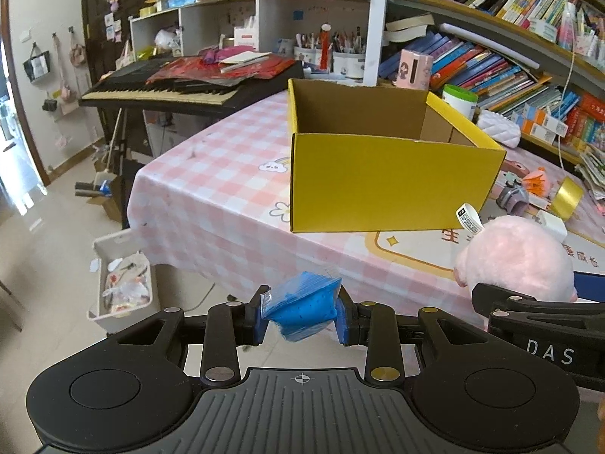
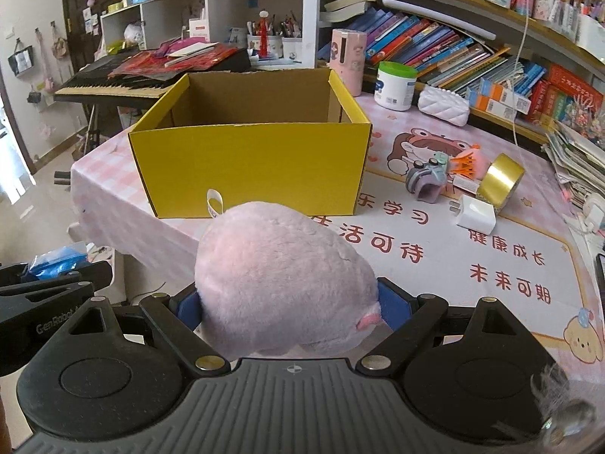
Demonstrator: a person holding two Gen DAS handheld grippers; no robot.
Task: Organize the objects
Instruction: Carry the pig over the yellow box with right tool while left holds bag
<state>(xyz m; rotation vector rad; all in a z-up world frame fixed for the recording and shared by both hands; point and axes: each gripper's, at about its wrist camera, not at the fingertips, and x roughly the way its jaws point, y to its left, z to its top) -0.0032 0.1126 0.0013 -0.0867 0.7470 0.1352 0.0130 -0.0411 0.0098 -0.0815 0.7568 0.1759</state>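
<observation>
We see the worktop [image 2: 435, 265], covered in a pink-and-white checked cloth with a cartoon mat printed with red characters, and on it an open yellow cardboard box [image 2: 249, 166] with a plain brown inside, standing upright near the worktop's left corner. In front of the box, held up off the cloth, is a round pink plush toy [image 2: 280, 287] with a white tag loop on top; the right gripper [image 2: 293, 312] has its jaws spread wide around it, the blue pads pressing the toy's two sides. In the left wrist view the same toy [image 1: 518, 261] shows at the right edge, just beside the left gripper [image 1: 300, 314], whose jaws are drawn close and pinch a small blue packet in clear plastic wrap [image 1: 302, 308]; that packet hangs over the floor just short of the worktop's near edge. On the mat to the right of the box lie smaller things, well apart from both grippers: a roll of gold tape [image 2: 501, 179] standing on its edge, a white plug charger [image 2: 474, 215] touching the roll's base, a grey-purple toy [image 2: 425, 181] and an orange clip [image 2: 463, 164] next to it. Behind the box stand a white jar with a green lid [image 2: 395, 85] and a white quilted pouch [image 2: 444, 106].
</observation>
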